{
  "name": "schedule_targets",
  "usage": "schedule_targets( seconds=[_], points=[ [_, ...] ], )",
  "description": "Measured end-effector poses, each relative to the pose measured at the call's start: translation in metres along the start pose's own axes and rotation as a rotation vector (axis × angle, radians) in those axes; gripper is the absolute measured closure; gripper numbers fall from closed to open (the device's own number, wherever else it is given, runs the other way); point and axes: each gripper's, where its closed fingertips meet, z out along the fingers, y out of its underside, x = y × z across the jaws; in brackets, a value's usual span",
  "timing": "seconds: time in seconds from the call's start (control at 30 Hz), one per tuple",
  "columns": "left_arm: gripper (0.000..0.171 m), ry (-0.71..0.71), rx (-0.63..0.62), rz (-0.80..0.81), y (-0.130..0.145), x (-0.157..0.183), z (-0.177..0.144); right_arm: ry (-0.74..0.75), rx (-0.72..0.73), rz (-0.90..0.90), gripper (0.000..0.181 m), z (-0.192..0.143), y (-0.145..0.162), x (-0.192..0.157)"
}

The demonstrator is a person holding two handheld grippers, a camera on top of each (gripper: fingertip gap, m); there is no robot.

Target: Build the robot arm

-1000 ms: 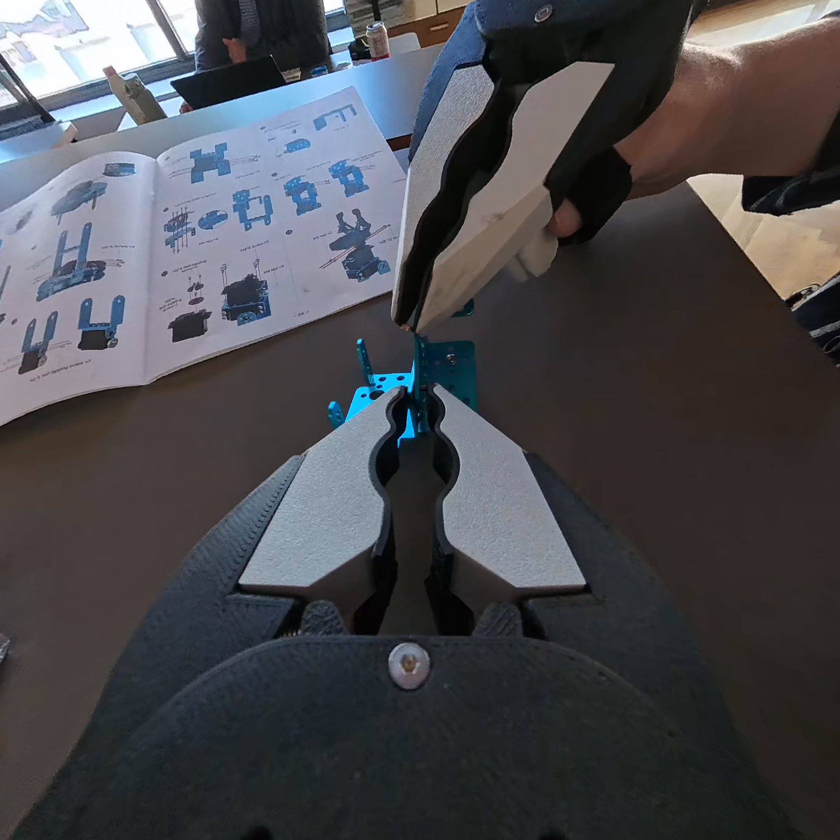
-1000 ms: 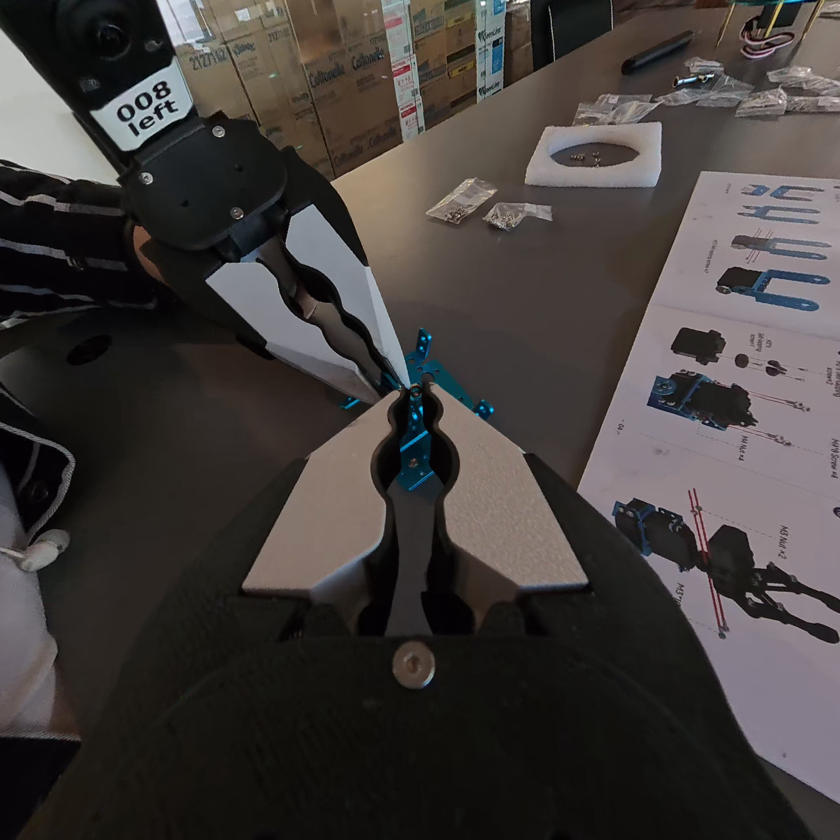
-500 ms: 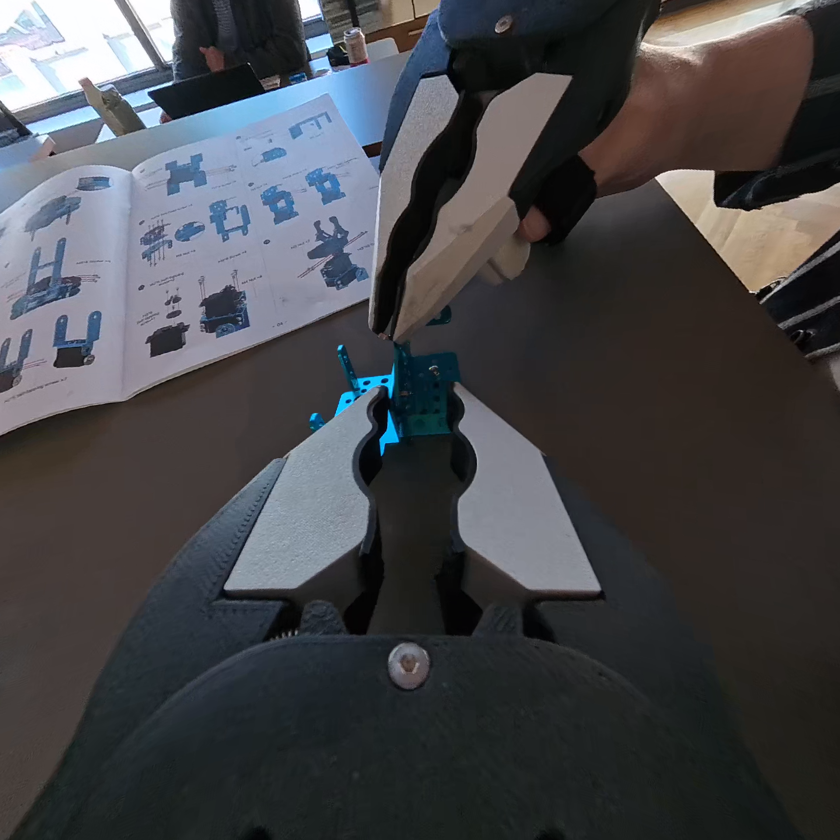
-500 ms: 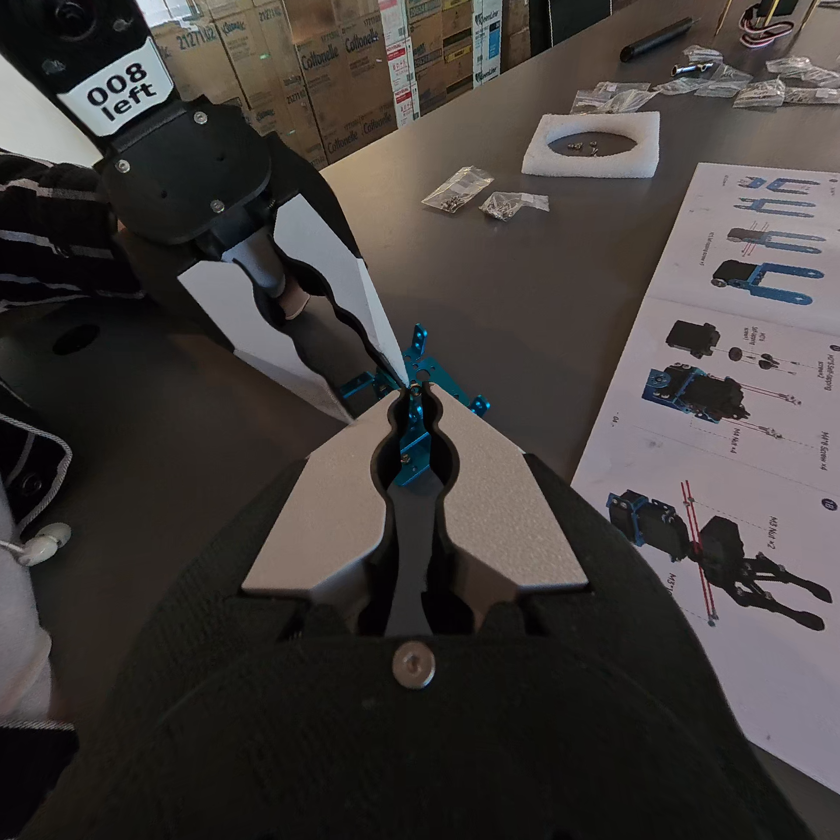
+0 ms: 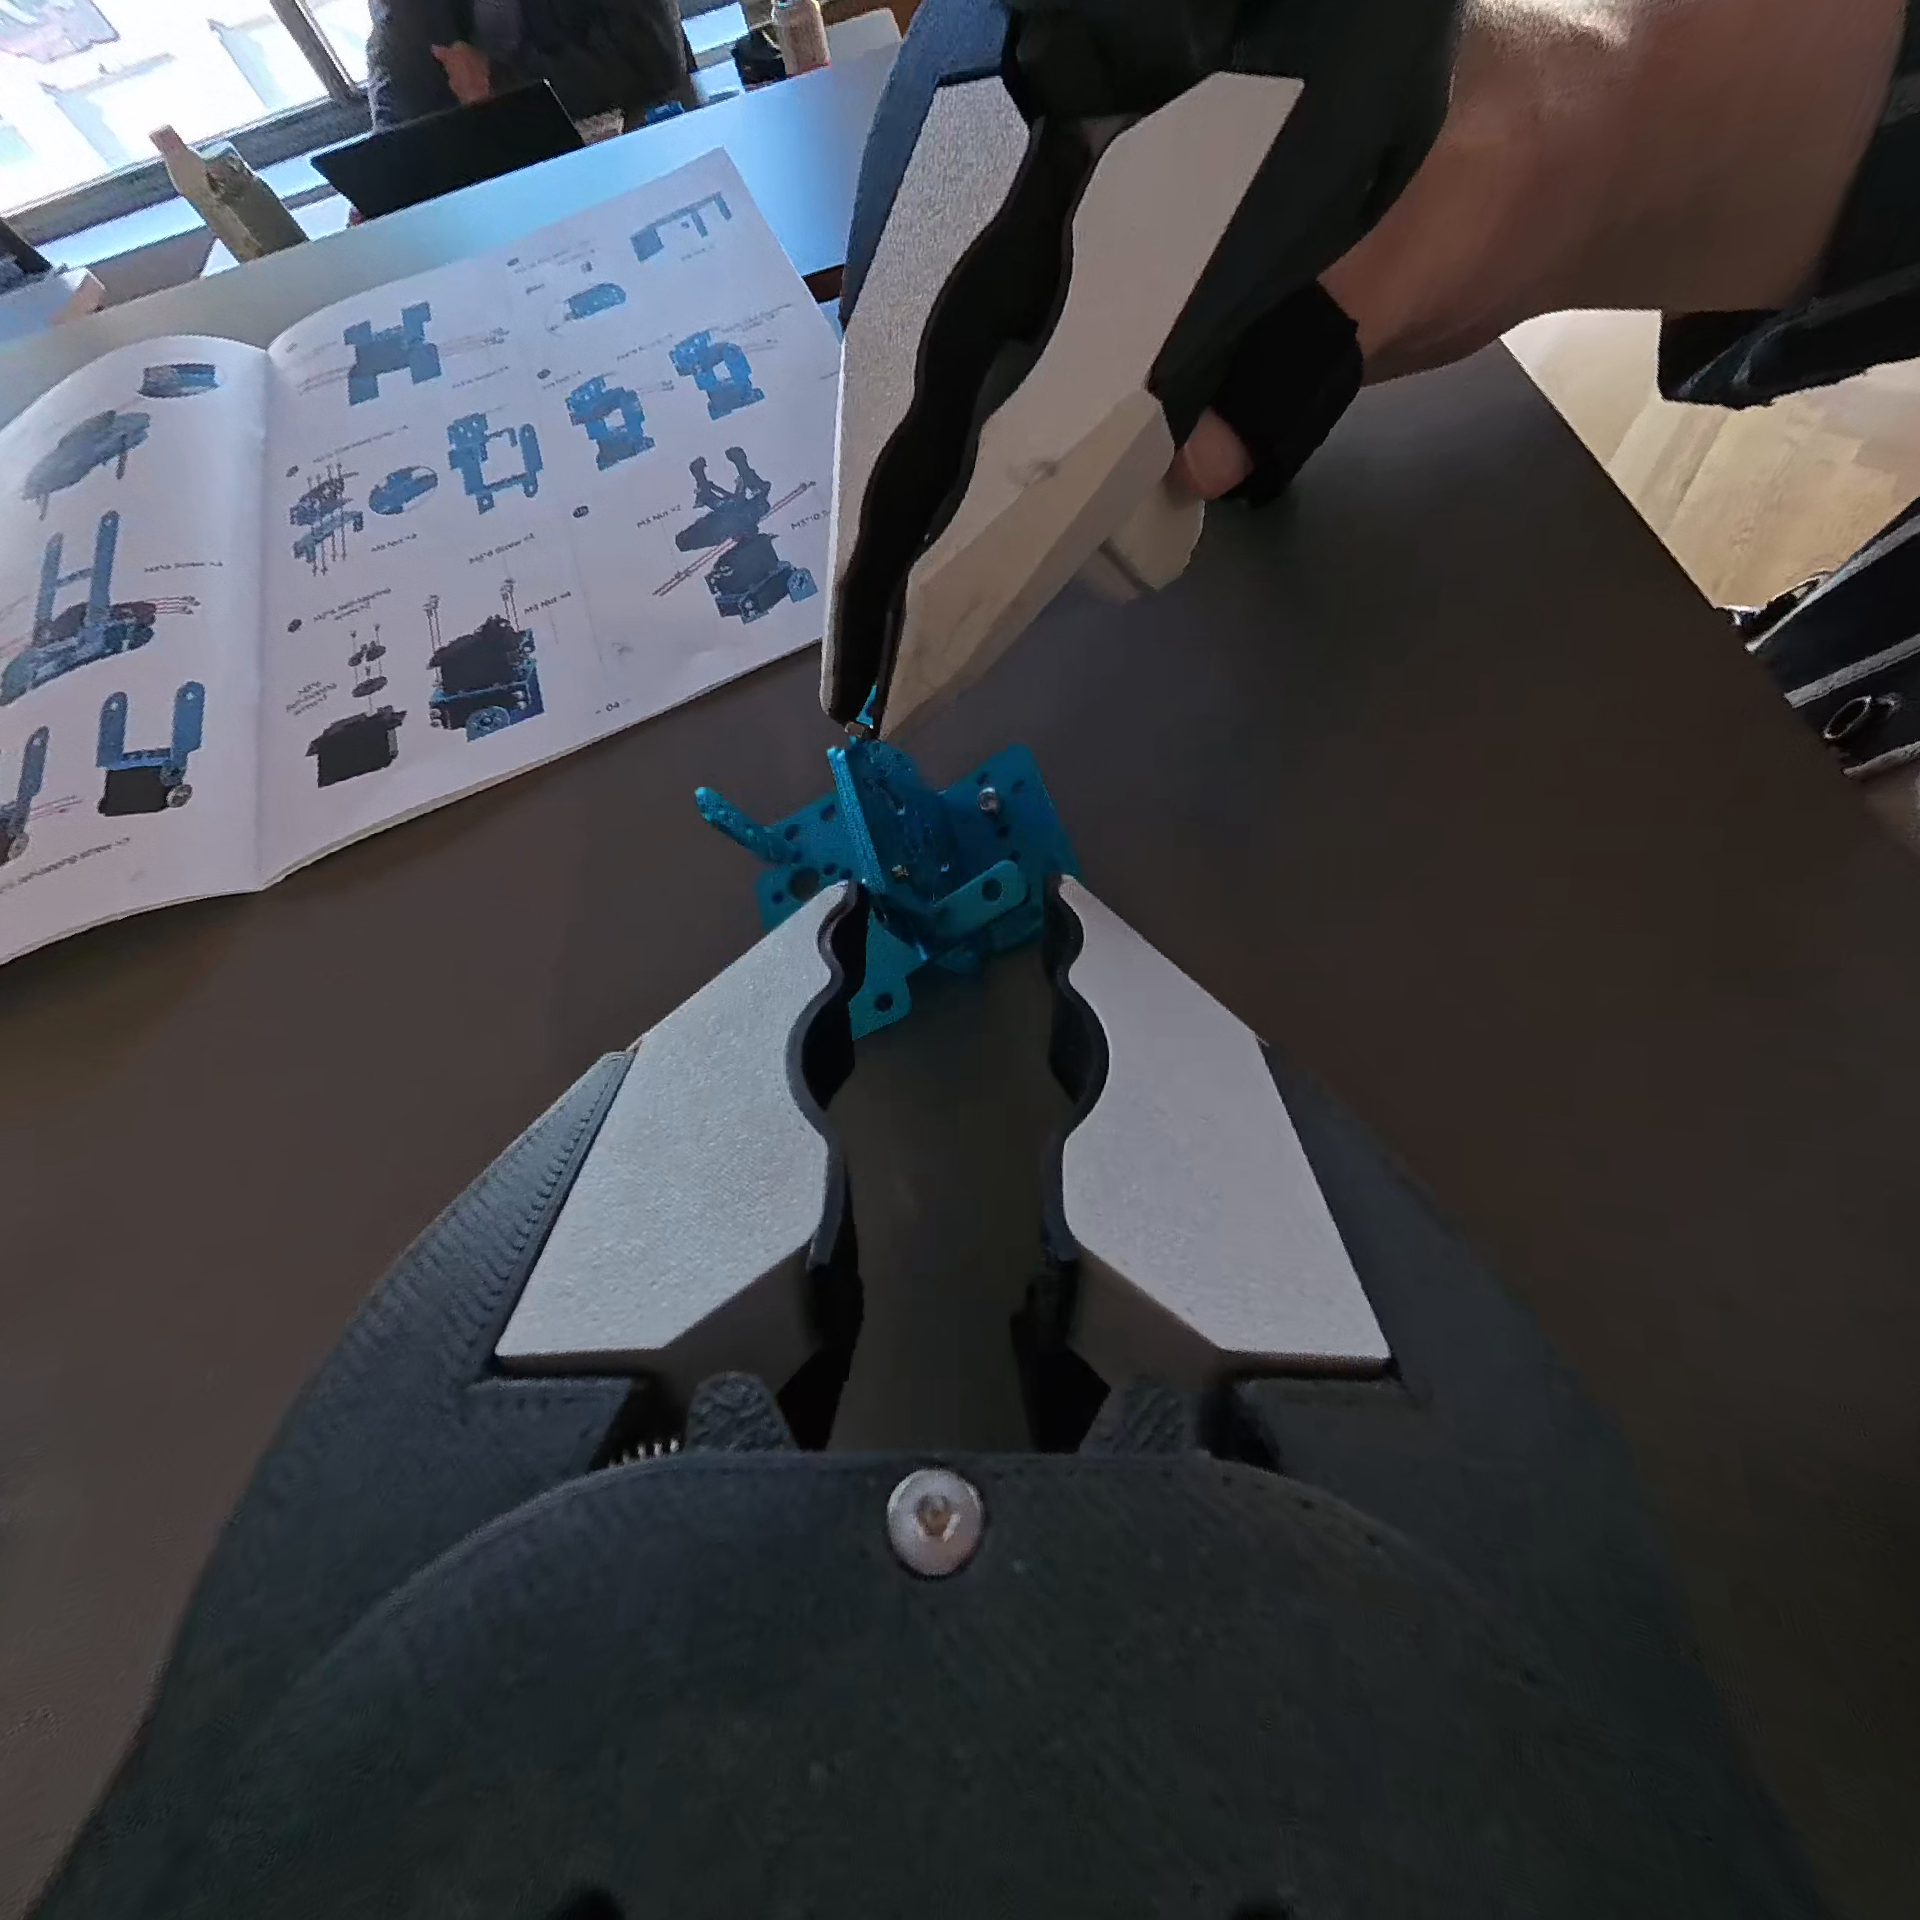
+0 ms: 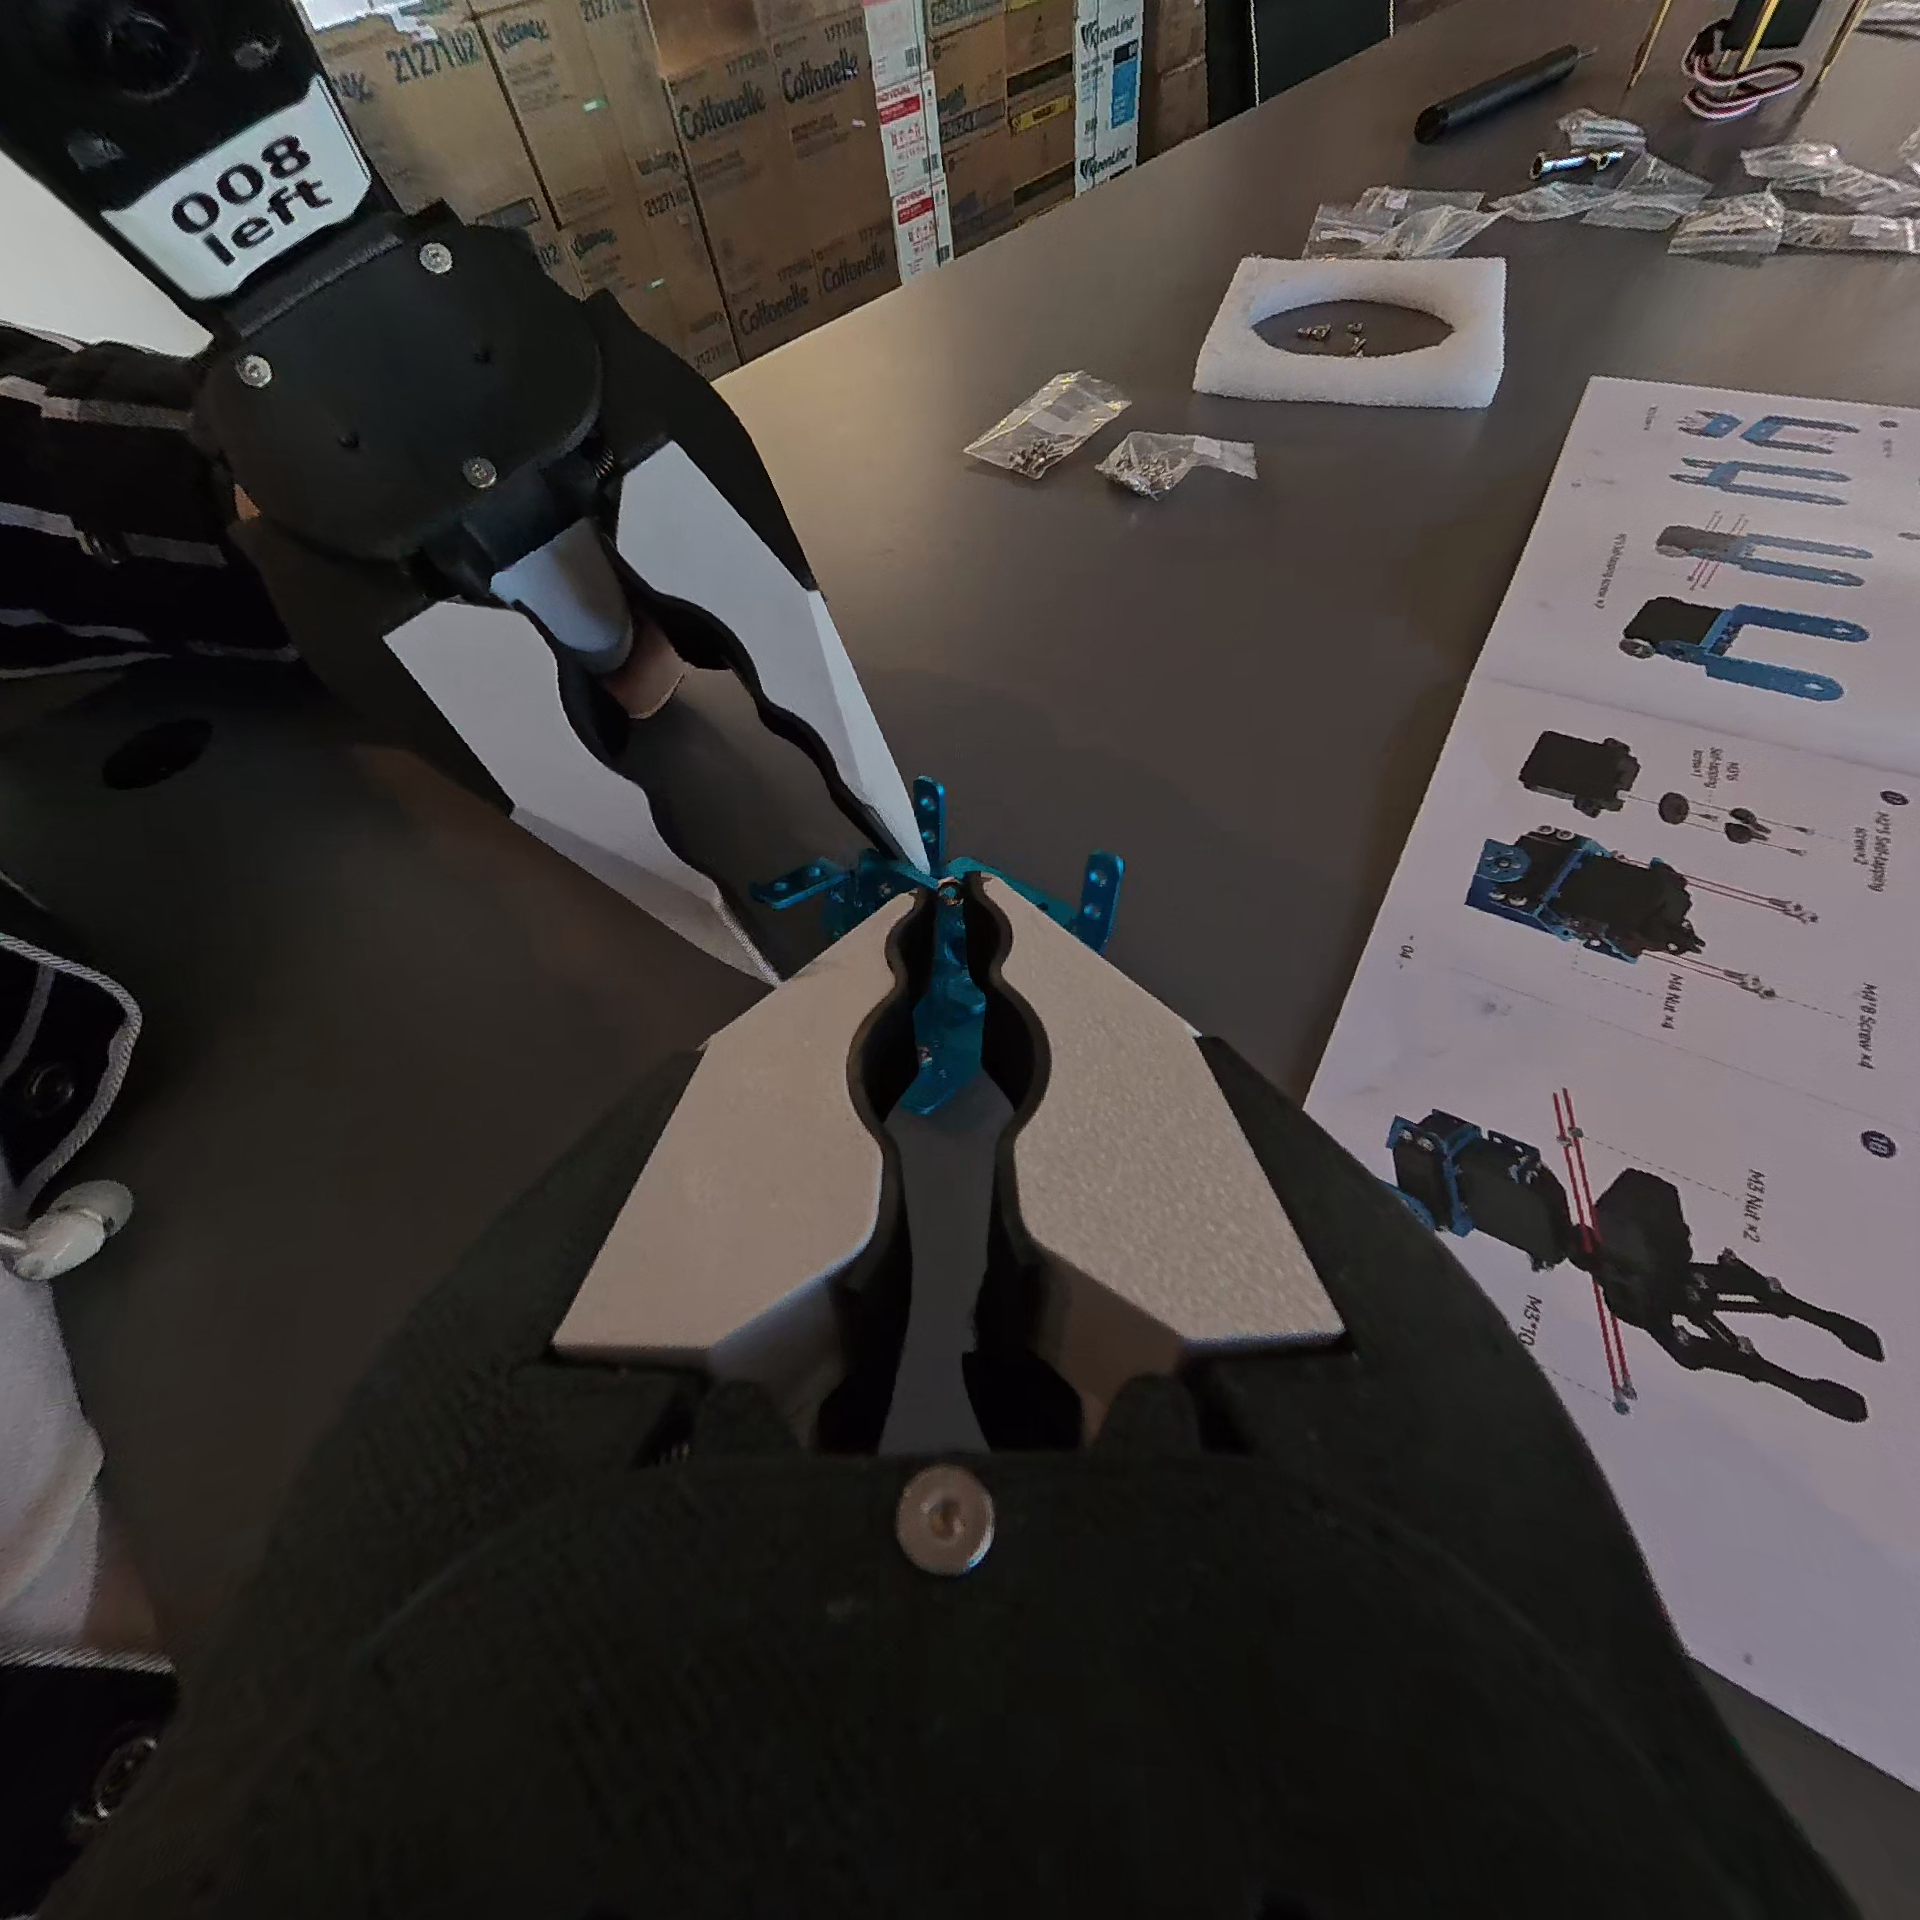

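Note:
A blue metal bracket assembly [image 5: 997, 821] lies on the dark table [image 5: 1455, 935]. My left gripper [image 5: 951, 899] is open, with its fingertips on either side of the bracket's near end. My right gripper [image 5: 860, 717] comes down from above, shut on a small metal fastener [image 5: 858, 725] at the top edge of the bracket's upright plate. In the right wrist view, the right gripper [image 6: 948, 883] pinches the fastener over the bracket [image 6: 940, 1008]. The open left gripper [image 6: 842, 909] comes in from the upper left.
An open instruction booklet [image 5: 416, 499] lies left of the bracket and also shows in the right wrist view [image 6: 1683, 935]. A white foam block [image 6: 1351, 364] and small bags of screws [image 6: 1049, 426] lie farther off. Cardboard boxes [image 6: 779, 156] stand behind. The table edge [image 5: 1558, 416] is at right. Less than 4 cm separates the two grippers' tips.
My left gripper has let go of the bracket's upright plate and opened wide. The bracket now sits turned. My right gripper stays shut at the plate's top.

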Motion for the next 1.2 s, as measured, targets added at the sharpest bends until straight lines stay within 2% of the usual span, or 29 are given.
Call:
schedule_targets(
  seconds=[0.77, 0.87, 1.0, 1.2],
  points=[
    [0.139, 0.002, -0.025, 0.004, 0.003, 0.002, 0.002, -0.012, 0.022, -0.057, 0.177, -0.005, -0.002, -0.008],
    [0.137, 0.003, -0.017, -0.005, 0.002, 0.001, 0.002, -0.009, 0.016, -0.124, 0.176, -0.005, -0.003, -0.014],
    [0.134, 0.012, -0.006, -0.04, 0.001, 0.001, -0.001, 0.037, -0.018, -0.298, 0.177, -0.004, -0.002, -0.021],
    [0.123, 0.031, 0.015, -0.238, 0.001, 0.002, -0.011, 0.143, -0.054, -0.555, 0.177, 0.001, 0.006, -0.022]
  ],
)
